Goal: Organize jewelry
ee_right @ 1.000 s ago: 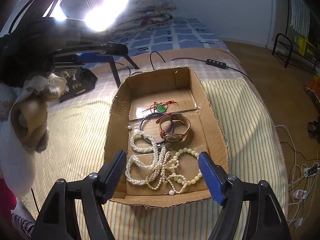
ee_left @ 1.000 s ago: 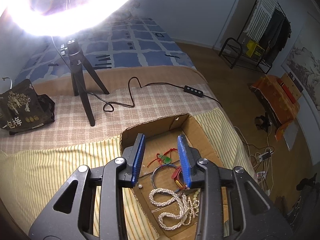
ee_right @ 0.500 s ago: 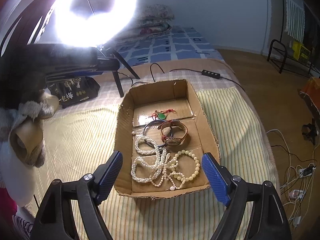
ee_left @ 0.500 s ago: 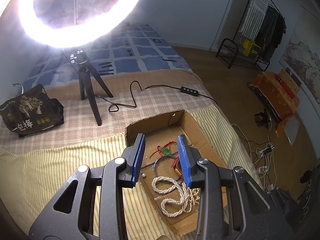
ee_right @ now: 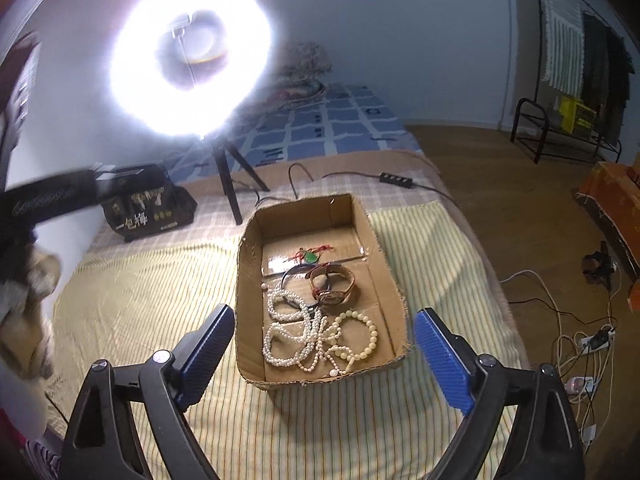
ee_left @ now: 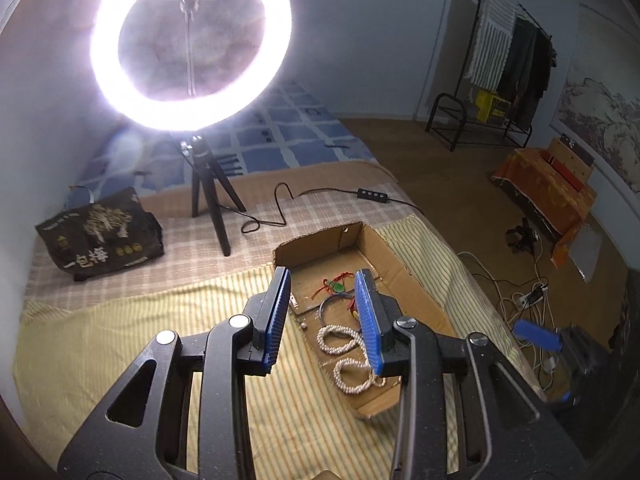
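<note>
Step in hand: the sorting appears not yet begun; every piece is seen lying loose in the cardboard tray [ee_right: 386,256], and nothing is carried by either tool.

Left tongs [ee_left: 322,316]: held above the bed, the blue pads parted to a moderate gap with nothing between them. They are aimed down and forward at the tray's near left corner.

Right tongs [ee_right: 320,354]: spread wide and empty, held level and short of the tray's near wall, so that the whole tray is framed between the two pads.

Jewelry: just ahead of the right tongs a tangled pearl necklace [ee_right: 290,334] is seen, with a cream bead bracelet [ee_right: 370,330] touching it on the right. Further ahead lies a brown-strapped watch [ee_right: 334,286], resting over a dark bangle [ee_right: 290,276]. Furthest off, a green pendant on red cord [ee_right: 310,255] is seen. A single loose pearl [ee_right: 263,287] lies by the left wall.

Next move, as judged: one piece would have to be singled out. The watch or the bracelet is judged easier, since the pearl strands overlap and may drag neighbours along. A lowering into the tray and a narrowing of the pads would be called for.

Setting: the tray is laid on a yellow striped blanket [ee_right: 152,296]; a lit ring lamp [ee_left: 192,40] is stood well beyond the tongs.
</note>
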A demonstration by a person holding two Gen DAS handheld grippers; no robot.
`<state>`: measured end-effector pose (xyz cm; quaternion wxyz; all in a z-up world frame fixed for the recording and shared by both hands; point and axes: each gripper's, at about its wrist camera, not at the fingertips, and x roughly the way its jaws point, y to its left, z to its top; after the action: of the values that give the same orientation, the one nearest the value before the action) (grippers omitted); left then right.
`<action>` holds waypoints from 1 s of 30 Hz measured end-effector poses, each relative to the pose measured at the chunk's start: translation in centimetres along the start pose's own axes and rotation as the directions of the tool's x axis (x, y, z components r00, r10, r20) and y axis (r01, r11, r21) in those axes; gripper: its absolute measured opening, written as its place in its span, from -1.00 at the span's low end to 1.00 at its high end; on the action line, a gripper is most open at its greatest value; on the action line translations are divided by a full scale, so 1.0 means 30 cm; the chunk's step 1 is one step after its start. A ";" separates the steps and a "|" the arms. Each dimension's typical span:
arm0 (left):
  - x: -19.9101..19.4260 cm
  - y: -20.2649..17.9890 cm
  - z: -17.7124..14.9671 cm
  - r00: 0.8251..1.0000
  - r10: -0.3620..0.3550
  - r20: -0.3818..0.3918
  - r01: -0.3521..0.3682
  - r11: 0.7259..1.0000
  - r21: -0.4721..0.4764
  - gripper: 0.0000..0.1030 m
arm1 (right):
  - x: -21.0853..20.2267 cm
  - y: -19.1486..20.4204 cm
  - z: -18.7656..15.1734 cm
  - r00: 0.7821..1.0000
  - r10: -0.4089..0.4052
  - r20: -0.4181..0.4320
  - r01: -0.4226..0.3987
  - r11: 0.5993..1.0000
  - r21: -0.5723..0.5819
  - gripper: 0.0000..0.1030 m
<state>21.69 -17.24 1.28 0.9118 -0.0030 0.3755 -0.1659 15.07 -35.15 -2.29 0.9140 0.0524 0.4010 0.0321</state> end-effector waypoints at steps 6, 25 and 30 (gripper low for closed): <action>-0.129 0.013 -0.068 0.999 0.000 0.044 0.000 1.000 -0.001 -0.35 | -0.053 -0.008 -0.011 0.999 -0.020 0.033 0.019 1.000 0.021 0.82; -0.290 0.016 -0.311 0.994 0.064 0.093 -0.068 0.996 0.049 0.34 | -0.159 0.057 -0.066 0.987 -0.096 0.132 0.103 0.994 -0.047 0.99; -0.306 0.025 -0.349 0.992 0.054 0.114 -0.059 0.998 0.034 0.52 | -0.179 0.064 -0.076 0.985 -0.086 0.151 0.092 0.995 -0.032 0.99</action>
<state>8.65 -12.47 -0.07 0.9359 0.0151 0.3200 -0.1465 9.73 -33.62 0.33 0.9428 0.0190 0.3328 -0.0049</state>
